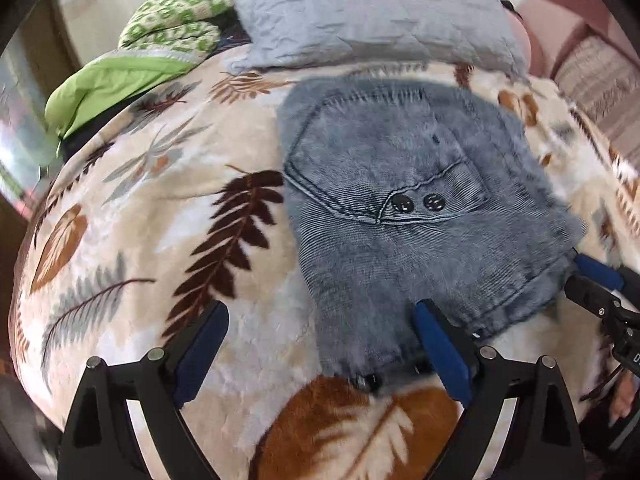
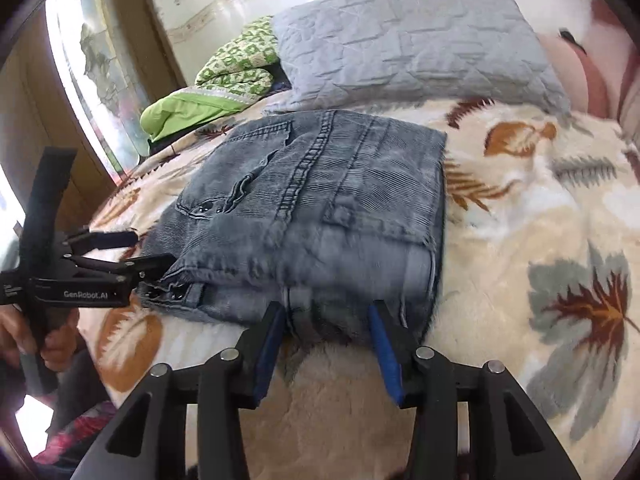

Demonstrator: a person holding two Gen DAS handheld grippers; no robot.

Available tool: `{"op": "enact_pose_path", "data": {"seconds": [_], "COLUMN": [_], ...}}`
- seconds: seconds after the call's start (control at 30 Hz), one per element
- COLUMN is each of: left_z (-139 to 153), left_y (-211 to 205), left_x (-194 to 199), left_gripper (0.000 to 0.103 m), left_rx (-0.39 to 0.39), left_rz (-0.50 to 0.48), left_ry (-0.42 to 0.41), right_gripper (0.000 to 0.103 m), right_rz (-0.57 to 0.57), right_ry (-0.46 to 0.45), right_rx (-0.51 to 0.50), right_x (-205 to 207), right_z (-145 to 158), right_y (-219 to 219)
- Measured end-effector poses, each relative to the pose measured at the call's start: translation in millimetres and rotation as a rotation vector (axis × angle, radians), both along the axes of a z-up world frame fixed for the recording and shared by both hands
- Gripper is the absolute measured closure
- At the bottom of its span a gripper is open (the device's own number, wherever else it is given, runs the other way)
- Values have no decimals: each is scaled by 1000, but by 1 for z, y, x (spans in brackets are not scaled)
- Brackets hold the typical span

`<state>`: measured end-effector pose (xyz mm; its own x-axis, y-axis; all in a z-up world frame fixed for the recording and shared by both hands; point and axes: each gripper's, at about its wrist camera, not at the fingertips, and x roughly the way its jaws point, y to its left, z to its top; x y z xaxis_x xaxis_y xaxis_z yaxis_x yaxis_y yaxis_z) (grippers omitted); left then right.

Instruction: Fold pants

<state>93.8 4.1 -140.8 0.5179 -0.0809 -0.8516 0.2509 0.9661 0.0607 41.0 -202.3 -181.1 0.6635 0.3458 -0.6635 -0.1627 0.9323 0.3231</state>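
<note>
Grey-blue jeans (image 1: 400,200) (image 2: 320,184) lie folded into a compact rectangle on a leaf-patterned fleece blanket (image 1: 160,220) (image 2: 540,220); a pocket with two dark buttons faces up. My left gripper (image 1: 320,320) (image 2: 152,248) is open wide at the jeans' near corner, its right fingertip (image 1: 428,312) resting against the frayed hem. My right gripper (image 2: 328,316) (image 1: 576,272) is open at the jeans' near edge. The blurred fabric edge lies between its tips, and the pads do not visibly press on it.
A grey quilted pillow (image 1: 360,12) (image 2: 420,40) lies just beyond the jeans. Green patterned bedding (image 1: 180,12) (image 2: 236,60) is piled at the far left. A person's hand (image 2: 52,344) grips the left tool's handle. A bright window (image 2: 92,60) stands at the left.
</note>
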Motion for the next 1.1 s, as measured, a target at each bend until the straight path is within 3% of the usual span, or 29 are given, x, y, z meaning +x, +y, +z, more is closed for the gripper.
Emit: {"op": "enact_pose_path", "data": {"seconds": [0.13, 0.4, 0.6, 0.77, 1.1], "left_z": [41, 155, 220, 246, 267], "left_y": [3, 12, 25, 32, 43], "left_x": [-24, -77, -100, -115, -123], "left_gripper": [9, 6, 1, 1, 0], "left_rx": [50, 46, 6, 14, 12], "left_rz": [13, 53, 89, 123, 130], "left_ry": [-101, -373, -492, -542, -548], "right_gripper": [55, 45, 39, 39, 39], "right_rz": [-75, -88, -74, -47, -26], "right_ry": [-23, -175, -264, -298, -326], "right_rx": [74, -22, -58, -70, -97], "right_x": [-21, -69, -92, -98, -99], "right_z": [28, 120, 177, 200, 223], "right_y": [-20, -24, -2, 18, 33]}}
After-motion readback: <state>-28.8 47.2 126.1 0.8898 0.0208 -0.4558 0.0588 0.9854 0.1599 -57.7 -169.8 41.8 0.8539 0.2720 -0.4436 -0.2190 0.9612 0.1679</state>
